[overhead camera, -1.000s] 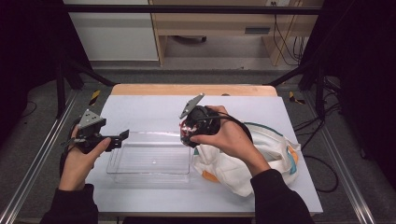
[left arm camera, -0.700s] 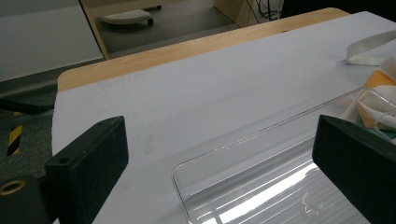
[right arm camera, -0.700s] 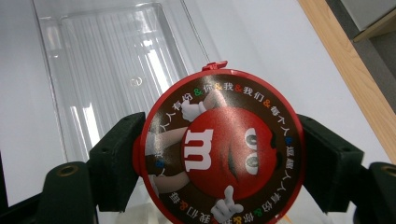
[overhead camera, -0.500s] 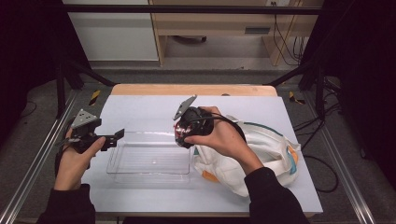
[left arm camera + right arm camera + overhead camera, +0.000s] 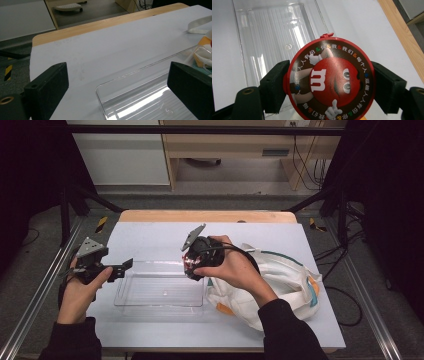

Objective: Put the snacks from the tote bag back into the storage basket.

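Right gripper view: the right gripper (image 5: 329, 85) clamps a round red tin (image 5: 329, 80) above the clear tray (image 5: 262, 30); the left gripper (image 5: 120, 82) gapes wide, empty, at the tray's corner.

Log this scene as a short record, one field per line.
surface: white table
left gripper: jaws open, nothing between them, at the left end of the clear tray
right gripper: shut on a round red candy container, held over the tray
candy container: lid shows a red cartoon figure with a white letter m
tray contents: none seen
beside tray: white cloth bag, to its right
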Motion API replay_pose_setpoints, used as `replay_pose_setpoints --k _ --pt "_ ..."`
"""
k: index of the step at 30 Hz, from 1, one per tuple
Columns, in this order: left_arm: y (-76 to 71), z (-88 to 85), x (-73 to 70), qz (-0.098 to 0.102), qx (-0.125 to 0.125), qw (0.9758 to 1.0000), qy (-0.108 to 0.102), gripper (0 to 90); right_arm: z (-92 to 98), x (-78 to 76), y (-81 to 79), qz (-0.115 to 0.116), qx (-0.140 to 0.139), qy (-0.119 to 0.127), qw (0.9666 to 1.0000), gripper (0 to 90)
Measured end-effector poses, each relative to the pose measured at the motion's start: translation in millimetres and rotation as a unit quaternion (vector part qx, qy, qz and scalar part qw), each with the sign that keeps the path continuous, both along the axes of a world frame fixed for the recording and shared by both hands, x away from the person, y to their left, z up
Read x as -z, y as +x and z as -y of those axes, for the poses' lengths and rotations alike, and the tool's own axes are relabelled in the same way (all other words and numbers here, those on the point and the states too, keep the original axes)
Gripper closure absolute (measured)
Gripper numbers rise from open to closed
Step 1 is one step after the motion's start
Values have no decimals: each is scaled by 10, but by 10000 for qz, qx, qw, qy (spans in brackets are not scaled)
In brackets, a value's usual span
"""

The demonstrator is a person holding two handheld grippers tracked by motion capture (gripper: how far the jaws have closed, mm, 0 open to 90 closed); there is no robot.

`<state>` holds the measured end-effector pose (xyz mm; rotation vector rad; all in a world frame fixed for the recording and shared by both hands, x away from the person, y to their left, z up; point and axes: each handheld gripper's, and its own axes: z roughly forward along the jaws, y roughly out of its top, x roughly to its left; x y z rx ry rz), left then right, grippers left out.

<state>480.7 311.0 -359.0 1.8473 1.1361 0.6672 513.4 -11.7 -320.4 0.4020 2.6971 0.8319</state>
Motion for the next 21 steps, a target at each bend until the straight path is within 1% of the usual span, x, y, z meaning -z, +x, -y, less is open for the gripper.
replay_pose_setpoints --k 5,8,15,21 --pt "0 7 0 -10 25 10000 22 37 -20 17 -7 -21 2 -3 10000 242" --pt "0 5 1 -16 26 10000 33 38 -39 31 -6 -9 -45 0 10000 242" --pt "-3 0 -4 -3 30 10000 12 38 -93 53 -15 -29 -63 36 10000 242" --pt "-5 -15 -7 -2 24 10000 0 37 -118 69 -5 -65 -97 17 9999 242"
